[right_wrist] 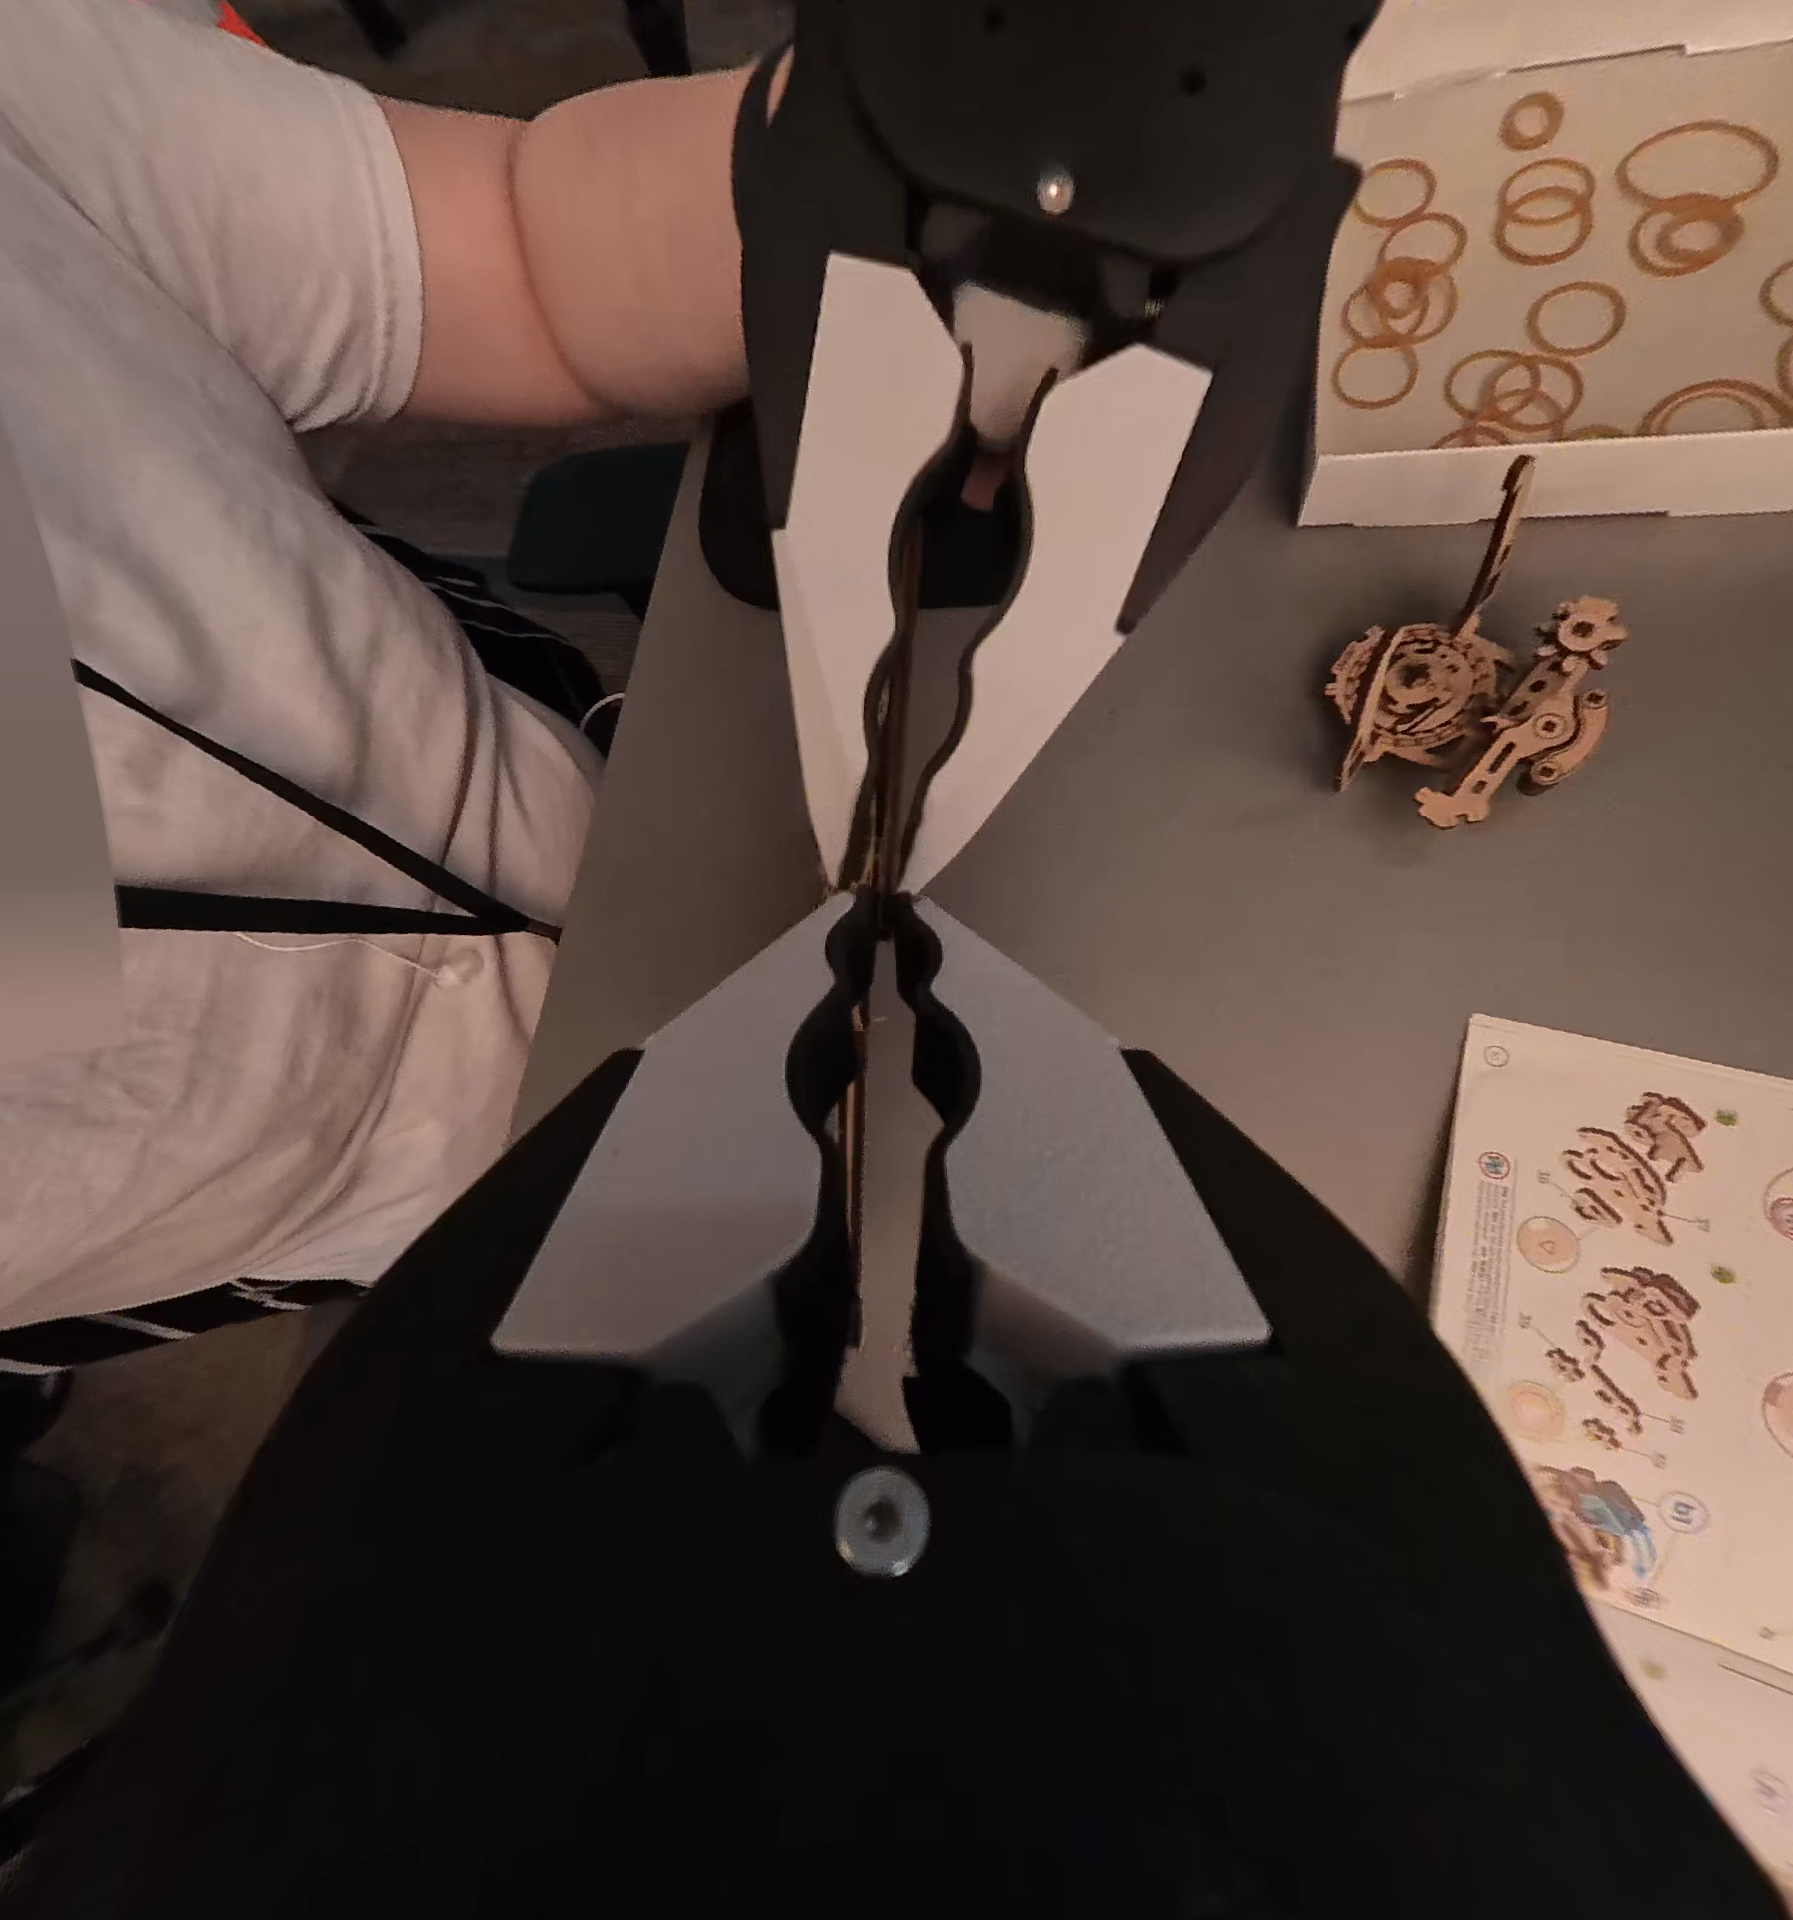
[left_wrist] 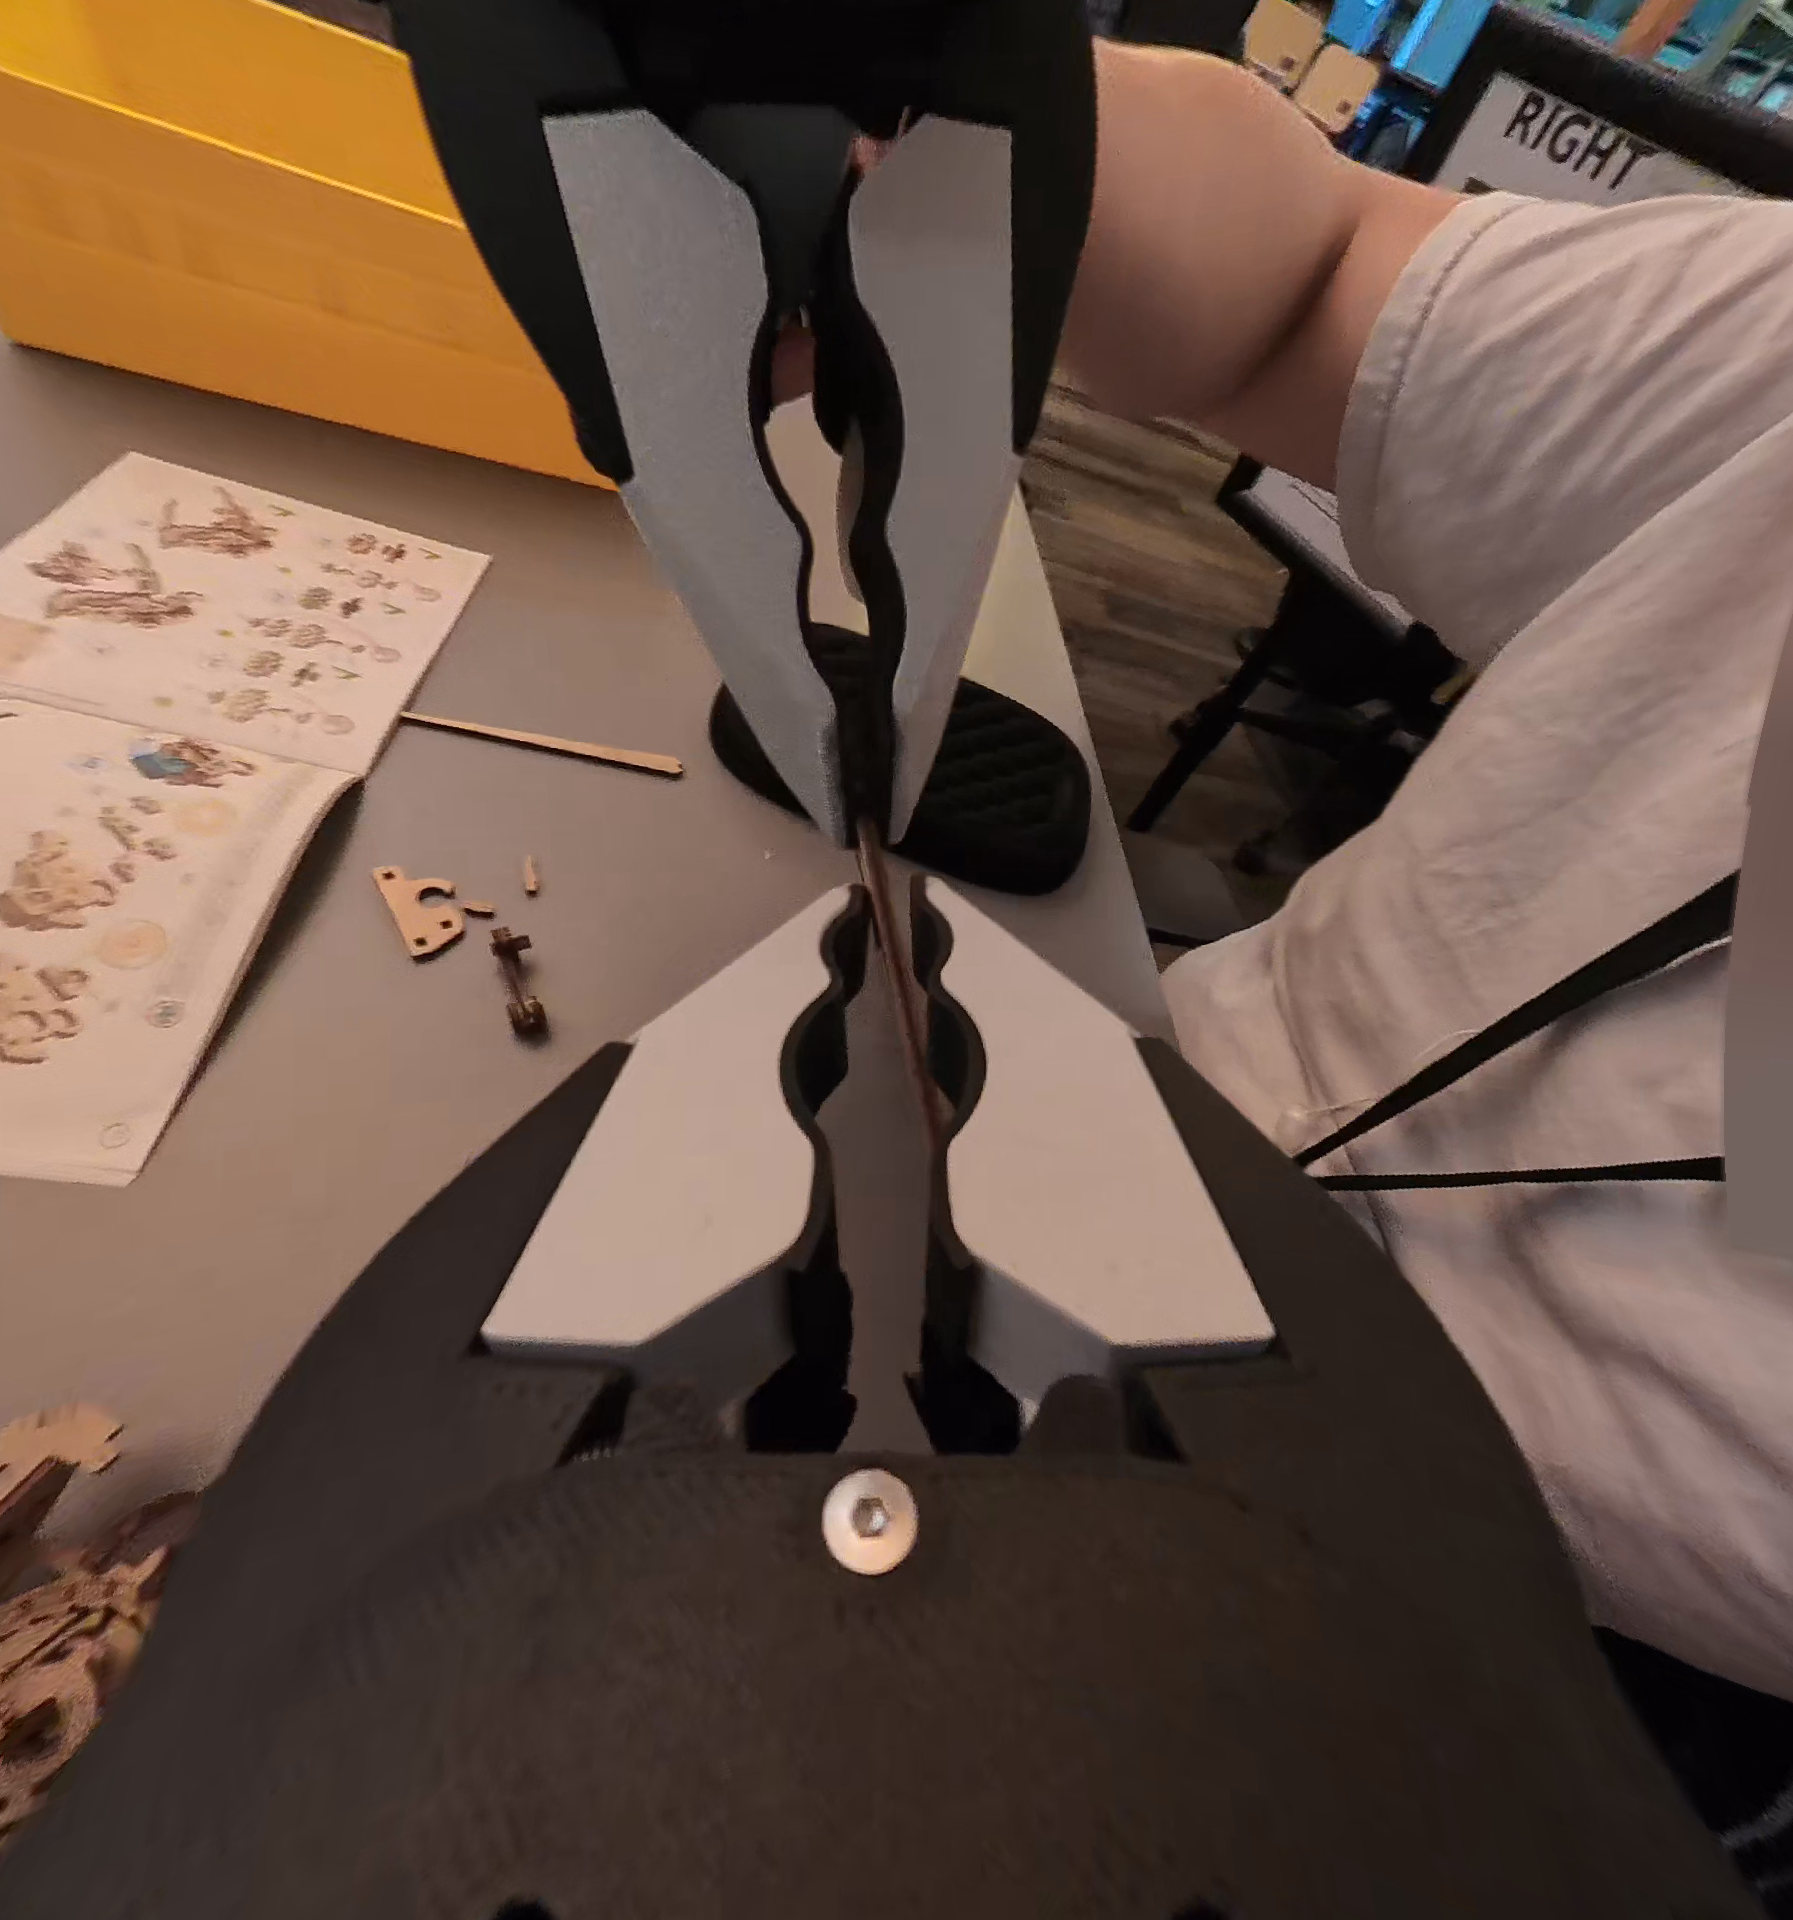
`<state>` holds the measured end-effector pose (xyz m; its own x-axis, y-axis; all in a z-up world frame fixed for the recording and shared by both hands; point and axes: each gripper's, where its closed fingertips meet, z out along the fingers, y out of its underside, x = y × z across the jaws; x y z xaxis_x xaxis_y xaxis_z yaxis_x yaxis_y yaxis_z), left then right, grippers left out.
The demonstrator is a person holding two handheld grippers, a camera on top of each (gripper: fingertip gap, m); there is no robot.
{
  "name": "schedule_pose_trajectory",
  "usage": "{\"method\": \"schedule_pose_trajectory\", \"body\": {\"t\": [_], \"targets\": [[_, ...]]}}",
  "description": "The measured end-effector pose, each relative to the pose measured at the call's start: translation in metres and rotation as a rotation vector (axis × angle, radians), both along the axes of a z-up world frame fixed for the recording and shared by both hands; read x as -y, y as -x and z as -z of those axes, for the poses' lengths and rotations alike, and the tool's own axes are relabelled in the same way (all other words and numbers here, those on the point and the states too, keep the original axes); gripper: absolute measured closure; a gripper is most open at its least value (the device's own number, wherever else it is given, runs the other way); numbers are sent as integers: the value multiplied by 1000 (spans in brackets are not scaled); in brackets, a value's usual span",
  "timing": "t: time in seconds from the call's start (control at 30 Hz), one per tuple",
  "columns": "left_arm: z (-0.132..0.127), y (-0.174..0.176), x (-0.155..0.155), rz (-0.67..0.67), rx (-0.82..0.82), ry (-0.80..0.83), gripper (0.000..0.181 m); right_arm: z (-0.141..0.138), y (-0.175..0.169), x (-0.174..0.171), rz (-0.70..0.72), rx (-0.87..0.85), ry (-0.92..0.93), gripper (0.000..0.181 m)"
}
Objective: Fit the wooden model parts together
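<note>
The two claws meet tip to tip above the near edge of the grey worktop (left_wrist: 279, 1091), both nearly closed on thin dark wooden strips seen edge-on. In the left wrist view the left claw (left_wrist: 884, 902) pinches a thin wooden strip (left_wrist: 907, 1013) that runs back between its fingers, and the right claw (left_wrist: 861, 826) comes down from above to the same spot. In the right wrist view the right claw (right_wrist: 876, 906) grips a flat wooden piece (right_wrist: 854, 1153) along its left finger, while the left claw (right_wrist: 864, 868) opposite holds thin strips (right_wrist: 897, 665) that reach the meeting point; whether the pieces are already joined cannot be told. On the worktop lie an open instruction booklet (left_wrist: 144, 748), a long wooden stick (left_wrist: 544, 741), a small bracket-shaped part (left_wrist: 422, 911) and a short dark part (left_wrist: 520, 987) near it. A yellow box (left_wrist: 206, 239) stands behind them. Farther off sit a half-built wooden model (right_wrist: 1463, 707) and a white box of wooden rings (right_wrist: 1598, 260). A person's white shirt (left_wrist: 1546, 727) fills one side
</note>
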<state>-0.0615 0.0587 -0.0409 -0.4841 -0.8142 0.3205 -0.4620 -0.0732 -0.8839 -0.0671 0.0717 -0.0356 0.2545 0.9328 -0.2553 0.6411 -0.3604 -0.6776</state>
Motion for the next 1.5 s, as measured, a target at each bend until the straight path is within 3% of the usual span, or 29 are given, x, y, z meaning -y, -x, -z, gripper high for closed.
{"method": "schedule_pose_trajectory", "body": {"t": [0.3, 0.53, 1.17, 1.33, 1.5], "targets": [[6, -5, -1, -22, 9, -81, 181, 2, -3, 0, 28, -99, 16, 181], [12, -5, -5, -22, -25, -21, 179, 7, -7, -4, 78, -104, -10, 181], [21, -10, -7, -52, -85, 24, 180, 17, -10, -10, 36, 246, -47, 180], [28, -9, -7, -91, -87, 12, 181, 24, -9, -11, 81, 288, -22, 180], [32, -8, -13, -160, -93, 20, 181, 28, -8, -18, 160, 323, -151, 180]]}}
